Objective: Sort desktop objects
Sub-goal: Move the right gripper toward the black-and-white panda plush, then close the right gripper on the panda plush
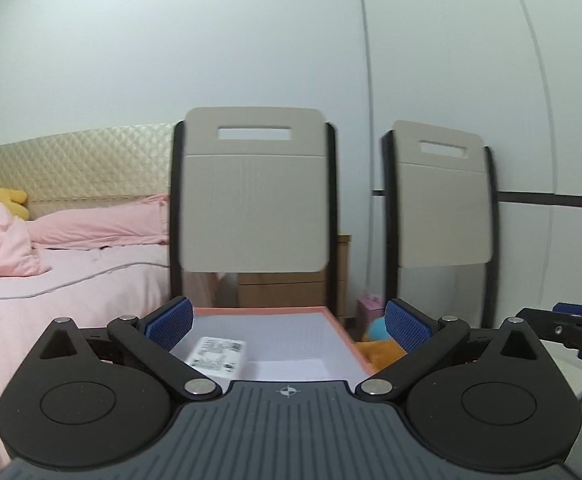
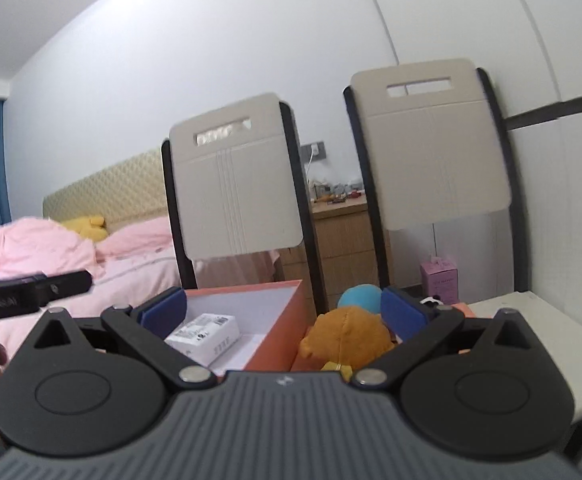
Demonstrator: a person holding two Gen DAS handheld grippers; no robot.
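Note:
An orange box [image 1: 343, 334] with a white inside sits straight ahead in the left wrist view, and a small white labelled carton [image 1: 217, 353] lies in it. My left gripper [image 1: 289, 322] hovers open over that box, nothing between its blue pads. In the right wrist view the same orange box [image 2: 297, 312] holds the white carton [image 2: 205, 336]. An orange plush toy [image 2: 347, 338] and a blue ball [image 2: 359, 298] lie just right of the box. My right gripper [image 2: 283, 312] is open above box and plush, holding nothing.
Two folding chairs [image 1: 253, 196] [image 2: 435, 148] stand behind the box. A bed with pink bedding [image 1: 51, 280] lies to the left. A wooden nightstand [image 2: 341, 240], a pink carton [image 2: 439, 278] and a white table edge [image 2: 531, 332] are on the right.

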